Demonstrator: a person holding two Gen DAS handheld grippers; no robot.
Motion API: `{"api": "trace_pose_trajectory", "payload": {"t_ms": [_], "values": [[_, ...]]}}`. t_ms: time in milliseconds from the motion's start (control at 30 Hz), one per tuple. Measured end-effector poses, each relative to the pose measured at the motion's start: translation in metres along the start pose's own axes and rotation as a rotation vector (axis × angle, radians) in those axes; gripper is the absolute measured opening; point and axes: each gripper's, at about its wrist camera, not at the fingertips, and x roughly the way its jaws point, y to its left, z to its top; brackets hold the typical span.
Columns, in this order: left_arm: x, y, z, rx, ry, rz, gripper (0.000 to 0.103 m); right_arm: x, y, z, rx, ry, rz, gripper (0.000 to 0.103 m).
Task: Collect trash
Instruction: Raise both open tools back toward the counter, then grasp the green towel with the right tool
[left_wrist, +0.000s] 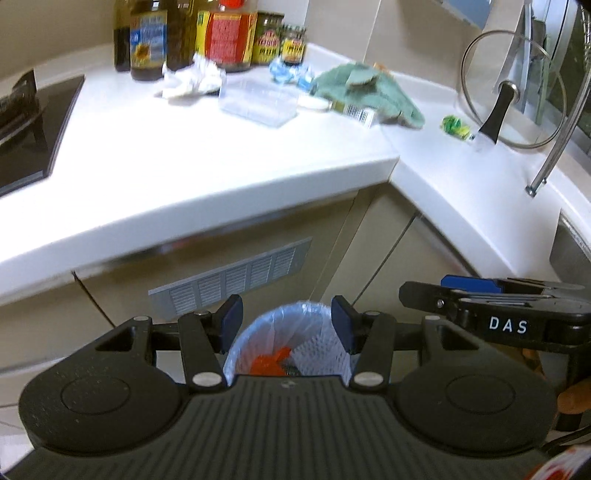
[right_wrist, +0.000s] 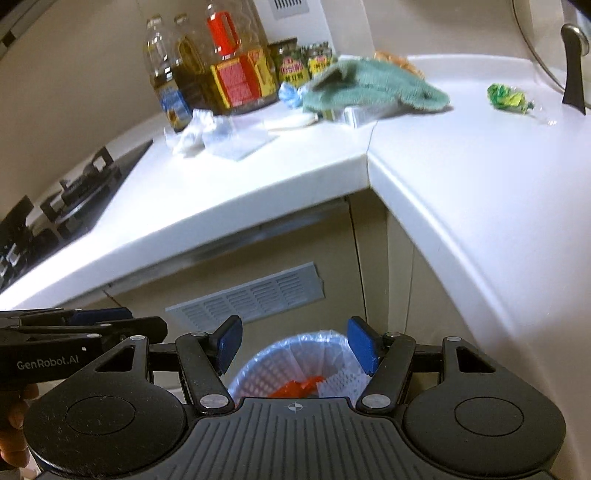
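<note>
Hovering both grippers over the bin (left_wrist: 291, 339), which sits on the floor in the inner corner of the white counter (left_wrist: 207, 147), with orange scraps already inside. My left gripper (left_wrist: 287, 325) has its jaws spread with nothing between them; same for my right gripper (right_wrist: 295, 345), empty and apart.

Remaining trash lies up and ahead on the counter, well apart from both tools: crumpled white paper (left_wrist: 192, 75) by the bottles (left_wrist: 147, 37), a clear plastic tray (left_wrist: 258, 101) just beside it, and a green wrapper (right_wrist: 506, 96) near the glass lid (left_wrist: 513, 88).

Judgement: the wrapper lies to the right of the corner seam, so the right gripper is nearer it; paper and tray favour the left. The tray's long axis runs across my view, so pinching across its short side looks easiest.
</note>
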Motion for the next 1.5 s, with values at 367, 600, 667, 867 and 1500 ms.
{"api": "trace_pose_trajectory", "payload": {"t_ms": [367, 600, 667, 867, 1500], "values": [[-0.016, 0.007, 0.042, 0.022, -0.092, -0.004, 0.049, -0.028, -0.006, 0.028, 0.034, -0.106, -0.017, 0.067], [-0.019, 0.026, 0.068, 0.026, -0.146, 0.027, 0.05, -0.036, -0.02, 0.053, 0.046, -0.183, -0.053, 0.073], [-0.018, 0.035, 0.075, 0.022, -0.157, 0.042, 0.05, -0.036, -0.028, 0.063, 0.058, -0.202, -0.063, 0.074], [-0.015, 0.063, 0.096, 0.004, -0.183, 0.09, 0.05, -0.035, -0.046, 0.095, 0.059, -0.259, -0.112, 0.075], [0.01, 0.114, 0.151, -0.015, -0.211, 0.149, 0.052, 0.015, -0.069, 0.171, 0.069, -0.293, -0.092, 0.079]]}}
